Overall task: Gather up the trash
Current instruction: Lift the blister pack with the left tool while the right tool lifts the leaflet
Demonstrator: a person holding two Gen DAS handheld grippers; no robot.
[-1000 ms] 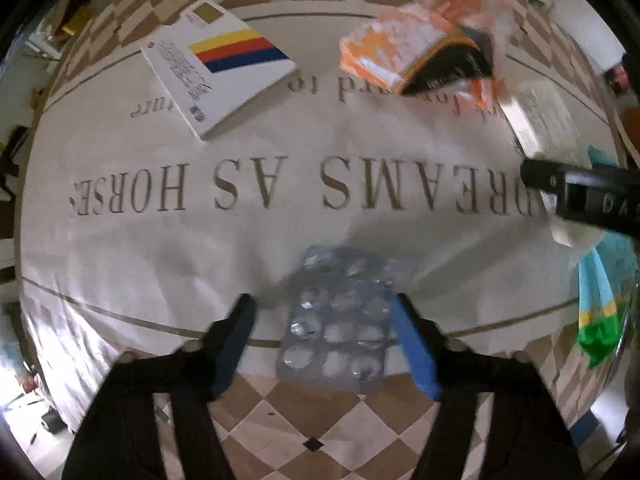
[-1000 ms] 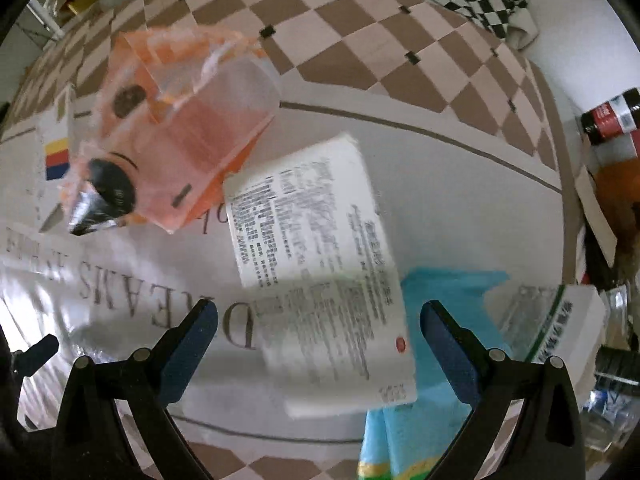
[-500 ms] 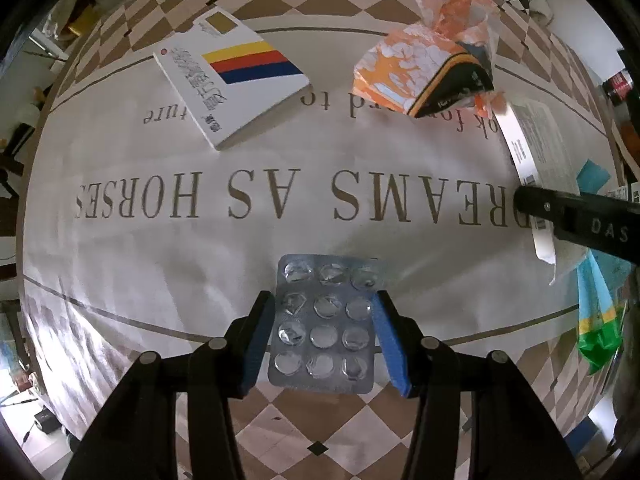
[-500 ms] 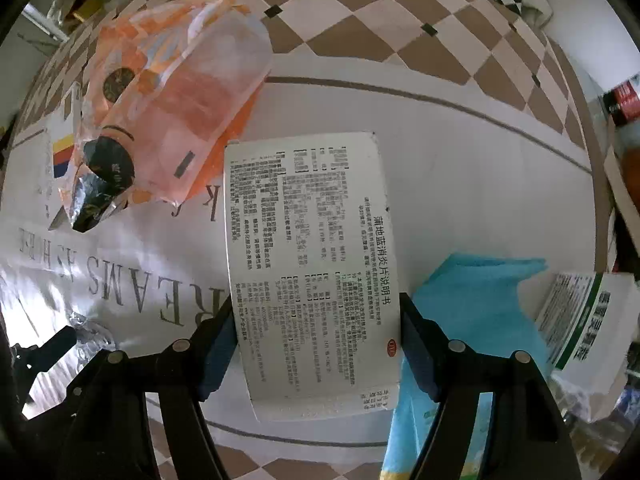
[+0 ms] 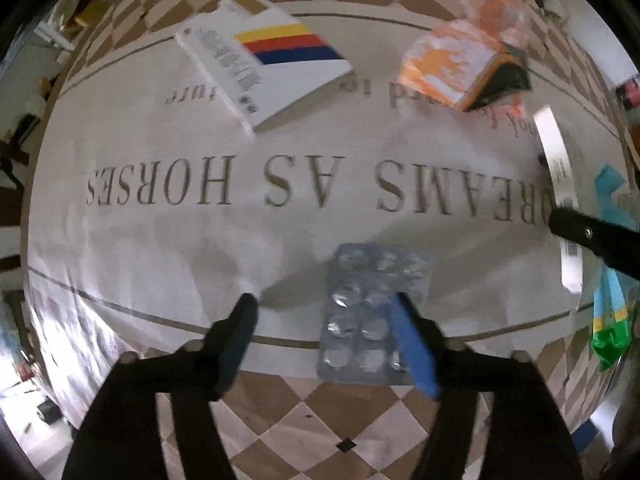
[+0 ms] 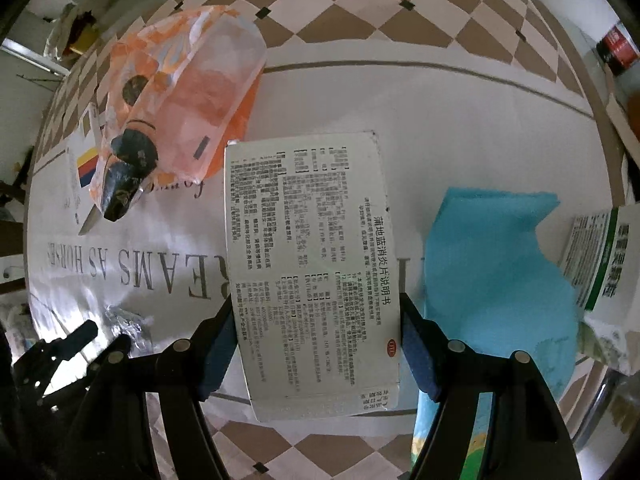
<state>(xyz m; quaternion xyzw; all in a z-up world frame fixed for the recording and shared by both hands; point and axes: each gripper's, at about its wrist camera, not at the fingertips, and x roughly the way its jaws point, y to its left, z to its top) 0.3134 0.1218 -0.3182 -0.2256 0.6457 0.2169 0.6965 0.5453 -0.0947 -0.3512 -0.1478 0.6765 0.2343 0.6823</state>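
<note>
In the left wrist view an empty silver blister pack (image 5: 372, 312) lies on the white tablecloth (image 5: 200, 248). My left gripper (image 5: 324, 312) is open; its right finger overlaps the pack and the left finger stands clear of it. In the right wrist view my right gripper (image 6: 316, 320) is shut on a printed medicine leaflet (image 6: 308, 232), its blue pads pressing both long edges. The leaflet also shows edge-on at the right of the left wrist view (image 5: 558, 168).
An orange snack bag (image 6: 180, 92) lies at the back, also in the left wrist view (image 5: 464, 64). A white box with yellow, red and blue stripes (image 5: 264, 64) sits at the back left. A blue cloth (image 6: 496, 264) and a green-and-white box (image 6: 596, 256) lie to the right.
My left gripper has opened and shifted left, so the blister pack now lies under its right finger. My right gripper has closed onto the leaflet's edges.
</note>
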